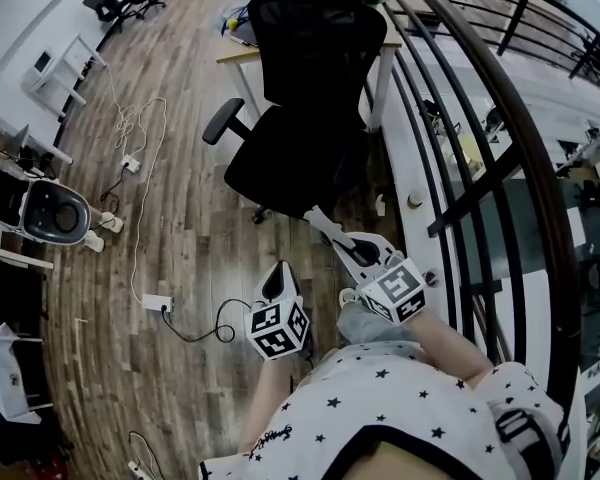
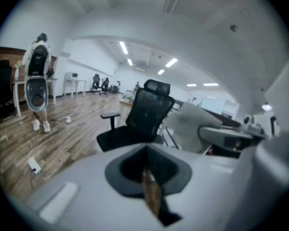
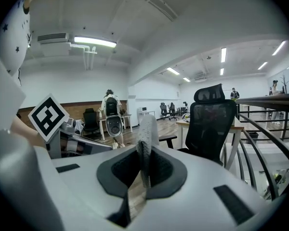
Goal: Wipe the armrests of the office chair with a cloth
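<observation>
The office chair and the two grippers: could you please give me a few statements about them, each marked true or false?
1. The office chair is black with a mesh back. True.
2. The right gripper is shut on a grey cloth. True.
3. The cloth is pressed onto the chair's armrest. False: it is held short of the chair and touches no part of it.
4. The left gripper is wide open. False: its jaws are together with nothing between them.
5. The chair stands on carpet. False: the floor is wooden planks.
</observation>
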Demonstrator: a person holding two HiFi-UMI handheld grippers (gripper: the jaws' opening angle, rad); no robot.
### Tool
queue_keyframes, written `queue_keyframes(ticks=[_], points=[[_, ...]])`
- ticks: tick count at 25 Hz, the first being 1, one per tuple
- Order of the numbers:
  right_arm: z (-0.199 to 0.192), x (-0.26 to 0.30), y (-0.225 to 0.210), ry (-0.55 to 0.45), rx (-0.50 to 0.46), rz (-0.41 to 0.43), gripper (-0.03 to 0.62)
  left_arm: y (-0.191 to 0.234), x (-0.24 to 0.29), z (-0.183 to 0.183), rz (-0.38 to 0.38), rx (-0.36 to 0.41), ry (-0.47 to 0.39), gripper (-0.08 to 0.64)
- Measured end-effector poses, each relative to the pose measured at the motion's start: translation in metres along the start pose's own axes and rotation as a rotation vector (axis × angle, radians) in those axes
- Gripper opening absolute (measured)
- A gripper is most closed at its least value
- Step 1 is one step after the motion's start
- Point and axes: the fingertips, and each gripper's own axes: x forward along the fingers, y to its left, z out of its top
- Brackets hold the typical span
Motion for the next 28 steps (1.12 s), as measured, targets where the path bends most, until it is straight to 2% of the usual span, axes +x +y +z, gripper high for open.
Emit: queue_keyframes(ticks=[16,28], points=[[0.024,0.05,-0.111,0.006,-0.028,-0.001,0.026,-0.012,0.091,0.052,0.032,-0.034,-0.02,0.008],[0.022,0.056,-0.158,0.026,-0.016,-0.048,0.026,-0.016,0.126,0.069,0.044,-0.045,-0.007,0.008]])
